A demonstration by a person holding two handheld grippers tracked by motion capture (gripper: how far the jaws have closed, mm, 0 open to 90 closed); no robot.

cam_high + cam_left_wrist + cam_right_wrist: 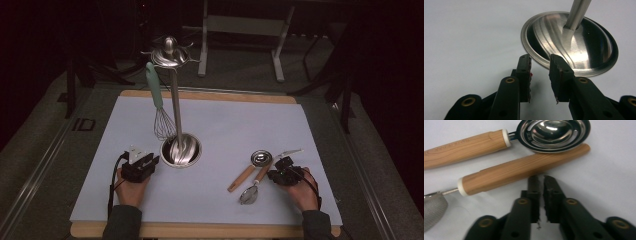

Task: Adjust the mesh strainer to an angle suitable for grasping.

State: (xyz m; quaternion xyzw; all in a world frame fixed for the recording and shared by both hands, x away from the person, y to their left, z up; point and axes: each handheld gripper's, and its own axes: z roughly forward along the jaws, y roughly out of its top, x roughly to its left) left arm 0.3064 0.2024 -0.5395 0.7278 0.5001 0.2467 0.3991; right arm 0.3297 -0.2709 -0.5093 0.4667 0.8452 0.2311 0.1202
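The worktop (225, 120) is pale blue-white with a light wood edge. The rack (176, 107) and its base are brushed silver; the whisk (156, 97) has a mint-green handle. Both utensil handles (521, 170) show tan wood grain with white collars, and each tool (540, 75) is black.

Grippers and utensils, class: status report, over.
Left gripper open, empty, beside the stand base. Right gripper nearly shut, empty, beside the strainer handle. Whisk hangs on the stand. Nothing in the way.
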